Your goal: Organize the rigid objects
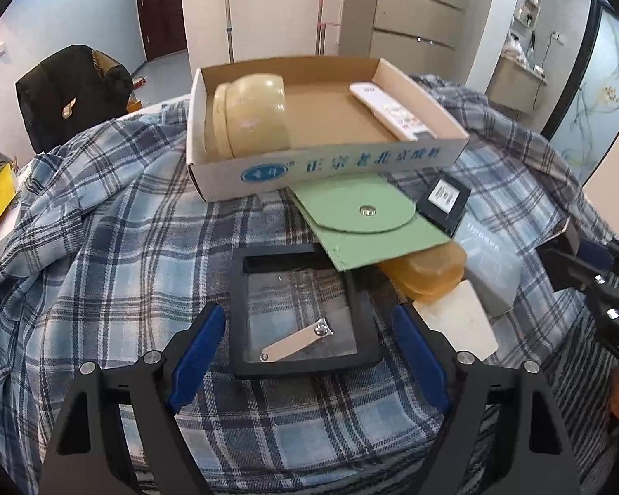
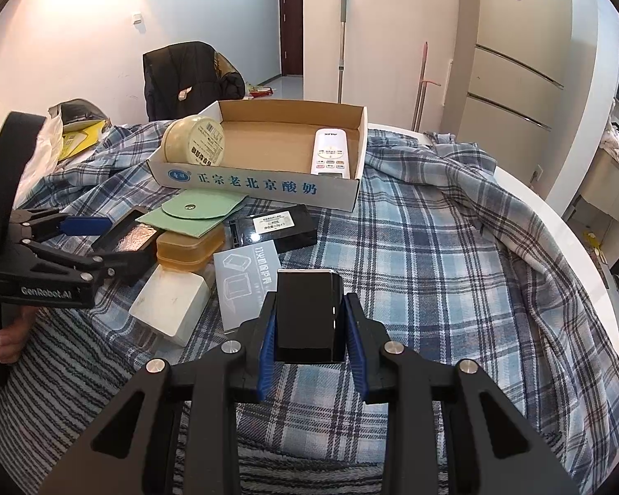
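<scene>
Right wrist view: right gripper clamps black box; left gripper spread over black frame.

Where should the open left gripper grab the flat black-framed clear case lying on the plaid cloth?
Grip the flat black-framed clear case across its near frame edge, coming from the near side, low. The left gripper already straddles that edge; the green pouch overlaps the far corner.

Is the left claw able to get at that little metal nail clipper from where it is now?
Probably yes. The left claw is open, and the nail clipper lies just ahead between its fingers, on the clear panel of a black frame, with nothing over it.
</scene>
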The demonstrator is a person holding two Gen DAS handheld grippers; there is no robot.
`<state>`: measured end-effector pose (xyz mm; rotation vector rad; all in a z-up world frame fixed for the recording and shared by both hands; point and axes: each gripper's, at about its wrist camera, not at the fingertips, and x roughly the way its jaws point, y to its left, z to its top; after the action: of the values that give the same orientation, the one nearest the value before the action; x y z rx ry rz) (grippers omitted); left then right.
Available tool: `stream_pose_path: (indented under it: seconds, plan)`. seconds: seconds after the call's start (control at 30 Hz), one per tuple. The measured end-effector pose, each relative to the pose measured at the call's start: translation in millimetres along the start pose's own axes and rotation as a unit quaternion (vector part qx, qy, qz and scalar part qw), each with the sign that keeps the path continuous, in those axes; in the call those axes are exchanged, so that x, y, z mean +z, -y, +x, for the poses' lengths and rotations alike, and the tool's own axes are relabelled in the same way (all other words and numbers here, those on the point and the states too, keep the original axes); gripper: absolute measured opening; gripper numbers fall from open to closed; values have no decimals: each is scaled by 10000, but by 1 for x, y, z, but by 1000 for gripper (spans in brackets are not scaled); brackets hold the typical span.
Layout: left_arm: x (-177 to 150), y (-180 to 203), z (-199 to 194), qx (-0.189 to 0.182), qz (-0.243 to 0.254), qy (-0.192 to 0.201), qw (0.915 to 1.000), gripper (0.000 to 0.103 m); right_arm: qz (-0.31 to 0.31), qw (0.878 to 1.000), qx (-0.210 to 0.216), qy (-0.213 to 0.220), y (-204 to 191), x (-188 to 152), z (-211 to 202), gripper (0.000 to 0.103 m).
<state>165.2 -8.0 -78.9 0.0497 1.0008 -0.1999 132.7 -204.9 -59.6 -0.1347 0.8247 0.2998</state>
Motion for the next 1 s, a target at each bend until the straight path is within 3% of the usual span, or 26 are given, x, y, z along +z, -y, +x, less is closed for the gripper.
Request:
stream_pose_path:
  seconds: [0.3,0.37,0.43,0.67,0.83,1.0]
  plan:
    - [1,-3,5,-42,-92,-95,9999,85,2,10000,0,-9,0,0,0,29]
    - [1,-2,7,0,-98,-131,9999,73,2,10000,1,-15,-1,0,0,29]
    - [0,-4,6,-20,-155,-98,9998,73,5,10000,1,-19,-1,-1,1,29]
    - [-4,-1,-26,22,-13,522,9986,72,14,10000,-7,3,0,0,0,29]
    - [-9,5,-43,38,64,577,9983,72,44,10000,-25,31,1,1,-1,29]
    - [-20,4,-72,50,14,888,9960,72,111,9999,-71,76,4,2,-4,29]
